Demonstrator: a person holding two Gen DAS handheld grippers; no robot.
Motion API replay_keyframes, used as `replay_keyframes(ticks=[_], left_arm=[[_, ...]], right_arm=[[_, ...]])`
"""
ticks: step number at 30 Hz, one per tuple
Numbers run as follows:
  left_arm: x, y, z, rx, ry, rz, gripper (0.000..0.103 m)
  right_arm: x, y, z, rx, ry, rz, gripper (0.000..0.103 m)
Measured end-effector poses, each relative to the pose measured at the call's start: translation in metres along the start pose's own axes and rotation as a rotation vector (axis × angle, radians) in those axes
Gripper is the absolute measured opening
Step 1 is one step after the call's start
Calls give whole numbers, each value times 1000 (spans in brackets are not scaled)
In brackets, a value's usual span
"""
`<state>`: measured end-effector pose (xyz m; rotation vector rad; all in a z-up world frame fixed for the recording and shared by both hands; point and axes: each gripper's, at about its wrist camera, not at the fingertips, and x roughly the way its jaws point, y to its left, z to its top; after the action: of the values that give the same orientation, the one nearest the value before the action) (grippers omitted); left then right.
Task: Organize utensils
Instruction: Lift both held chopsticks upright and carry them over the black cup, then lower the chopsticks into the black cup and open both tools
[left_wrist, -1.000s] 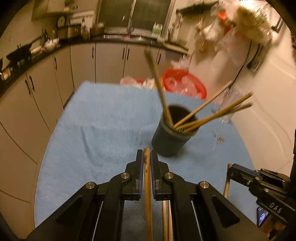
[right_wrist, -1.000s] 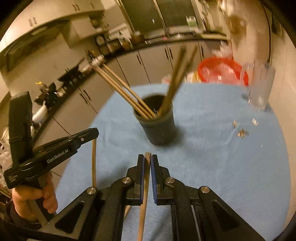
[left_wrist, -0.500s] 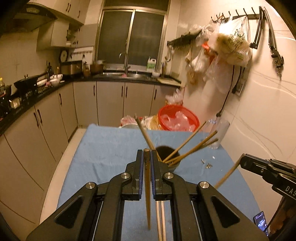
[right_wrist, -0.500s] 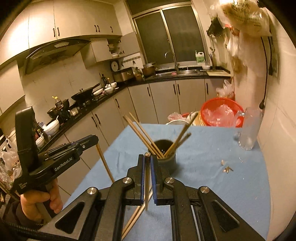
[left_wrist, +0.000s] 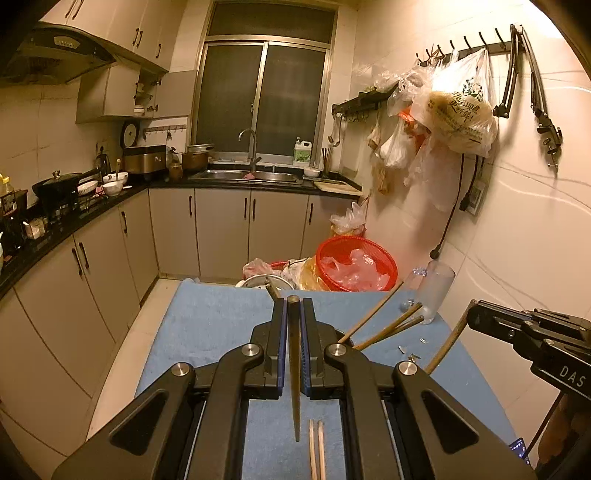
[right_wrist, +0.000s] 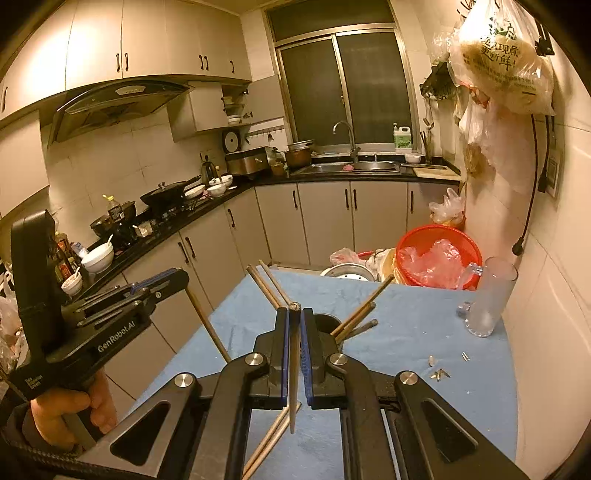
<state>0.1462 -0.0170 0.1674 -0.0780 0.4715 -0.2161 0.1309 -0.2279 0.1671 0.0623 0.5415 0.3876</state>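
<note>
My left gripper (left_wrist: 294, 308) is shut on a wooden chopstick (left_wrist: 294, 376) that hangs point down above the blue cloth (left_wrist: 221, 321). My right gripper (right_wrist: 294, 314) is shut on another chopstick (right_wrist: 293, 373), also point down. The dark holder cup (right_wrist: 327, 323) stands just beyond both grippers, mostly hidden by the fingers, with several chopsticks (left_wrist: 388, 326) leaning out of it. Two loose chopsticks (left_wrist: 317, 448) lie on the cloth below the left gripper; they also show in the right wrist view (right_wrist: 269, 439). The left gripper shows in the right wrist view (right_wrist: 181, 278), the right in the left wrist view (left_wrist: 476, 312).
A clear glass mug (right_wrist: 489, 301) stands at the table's right side by the wall. A red basket (right_wrist: 437, 254) with plastic sits behind the table's far edge. Small scraps (right_wrist: 437, 373) lie on the cloth. Kitchen cabinets (left_wrist: 92, 266) run along the left.
Both grippers rose and tilted up from low over the table, each lifting its chopstick off the cloth. The cup now sits lower in view, mostly behind the fingers.
</note>
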Motion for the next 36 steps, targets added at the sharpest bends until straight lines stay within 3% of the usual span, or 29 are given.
replay_keyframes(ticks=[13,23,30,36], left_arm=[[-10,-12,20,-4,-43,-35,6],[-6,-14,61,-61,-152,-35,6],[14,-9,67,-111,-226,-26,6],[45,-4,54,-109,-212,-26,6]], right_arm=[[-12,-7,22,3,-34,-13,5],[-15,1,65,4,-154,-60,5],[4,-1,75,17,-212,-97,5],[35,-10,67,18,-208,-118,5]])
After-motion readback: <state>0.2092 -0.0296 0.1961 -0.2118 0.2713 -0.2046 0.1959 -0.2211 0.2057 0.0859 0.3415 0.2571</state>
